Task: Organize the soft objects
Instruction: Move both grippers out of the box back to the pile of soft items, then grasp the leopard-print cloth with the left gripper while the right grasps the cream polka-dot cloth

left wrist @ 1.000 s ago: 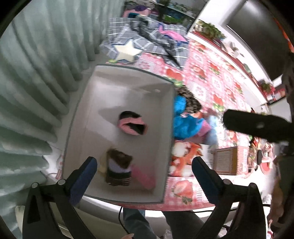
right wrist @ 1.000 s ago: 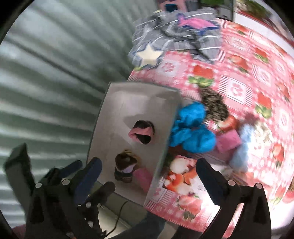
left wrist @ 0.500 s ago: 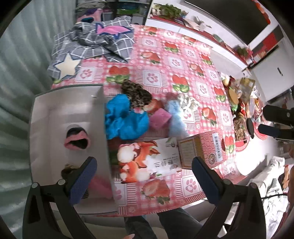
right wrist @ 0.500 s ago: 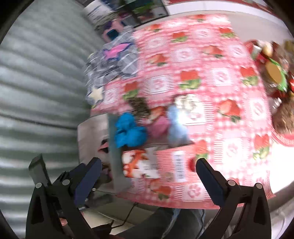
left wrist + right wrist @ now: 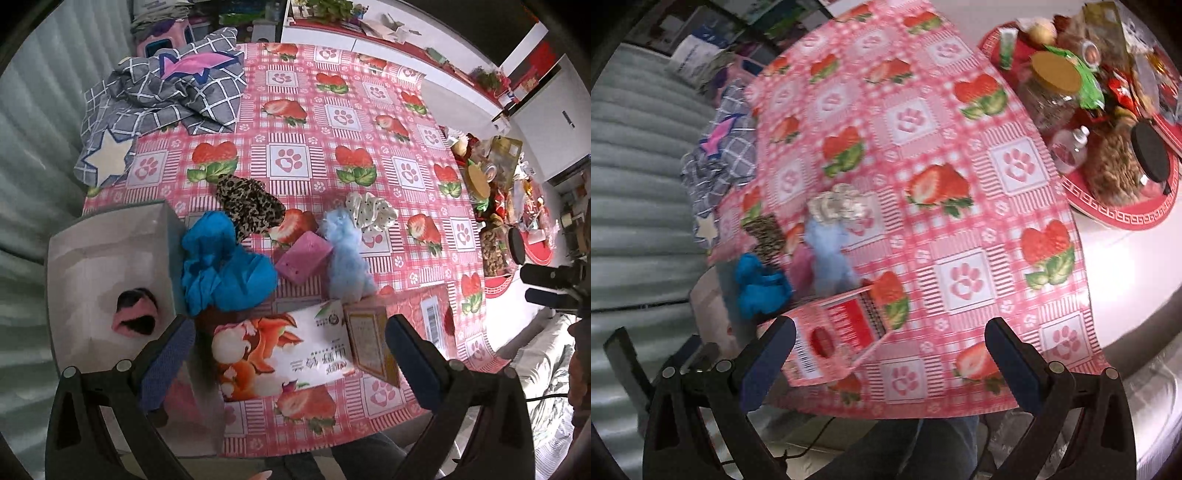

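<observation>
Soft items lie in a cluster on the strawberry tablecloth: a blue cloth (image 5: 221,269), a leopard-print piece (image 5: 247,206), a pink block (image 5: 303,256), a light blue fluffy piece (image 5: 345,258) and a white dotted scrunchie (image 5: 371,212). A grey box (image 5: 96,258) at the table's left edge holds a pink and black item (image 5: 135,317). My left gripper (image 5: 288,365) is open and empty, above the table's front edge. My right gripper (image 5: 890,365) is open and empty, off the front edge; the blue cloth (image 5: 759,288) and light blue piece (image 5: 831,258) show there too.
A printed carton (image 5: 295,358) lies at the front edge beside the box; it also shows in the right wrist view (image 5: 838,332). A grey checked cloth (image 5: 166,96) lies at the back left. A red tray (image 5: 1126,206) with jars and snacks stands on the right.
Both grippers have swung right, away from over the grey box, toward the middle and right of the table. Both stay open and empty.
</observation>
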A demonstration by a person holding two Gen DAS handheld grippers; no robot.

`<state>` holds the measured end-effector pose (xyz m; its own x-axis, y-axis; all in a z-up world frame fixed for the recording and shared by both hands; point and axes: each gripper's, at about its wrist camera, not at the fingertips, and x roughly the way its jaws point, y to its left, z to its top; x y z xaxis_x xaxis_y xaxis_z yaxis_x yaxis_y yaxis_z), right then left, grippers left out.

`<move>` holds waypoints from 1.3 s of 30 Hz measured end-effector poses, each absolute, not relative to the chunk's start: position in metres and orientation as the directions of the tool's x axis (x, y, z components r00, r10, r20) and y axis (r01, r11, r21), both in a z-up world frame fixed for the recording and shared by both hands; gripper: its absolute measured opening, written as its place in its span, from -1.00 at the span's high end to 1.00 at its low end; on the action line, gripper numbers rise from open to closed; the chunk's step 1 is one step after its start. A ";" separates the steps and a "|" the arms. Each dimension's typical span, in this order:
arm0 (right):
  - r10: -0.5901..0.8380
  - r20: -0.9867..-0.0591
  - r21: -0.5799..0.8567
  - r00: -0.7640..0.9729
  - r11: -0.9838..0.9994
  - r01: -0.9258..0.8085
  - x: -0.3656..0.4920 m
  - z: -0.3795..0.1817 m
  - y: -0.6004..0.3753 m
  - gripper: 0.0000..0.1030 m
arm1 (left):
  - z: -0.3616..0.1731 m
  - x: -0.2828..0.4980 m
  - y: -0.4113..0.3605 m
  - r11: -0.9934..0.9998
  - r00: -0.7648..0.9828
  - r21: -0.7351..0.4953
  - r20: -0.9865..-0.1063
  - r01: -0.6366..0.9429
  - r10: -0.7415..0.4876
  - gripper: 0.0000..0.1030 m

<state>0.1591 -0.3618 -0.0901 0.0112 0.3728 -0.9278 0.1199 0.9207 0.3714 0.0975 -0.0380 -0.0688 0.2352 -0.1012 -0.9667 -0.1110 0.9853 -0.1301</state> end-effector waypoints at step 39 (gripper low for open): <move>0.084 -0.994 0.099 -0.068 0.959 -0.265 0.284 -0.251 -0.224 -1.00 | -0.218 0.282 -0.009 0.958 -0.049 0.064 -0.997 -0.279 0.052 -0.99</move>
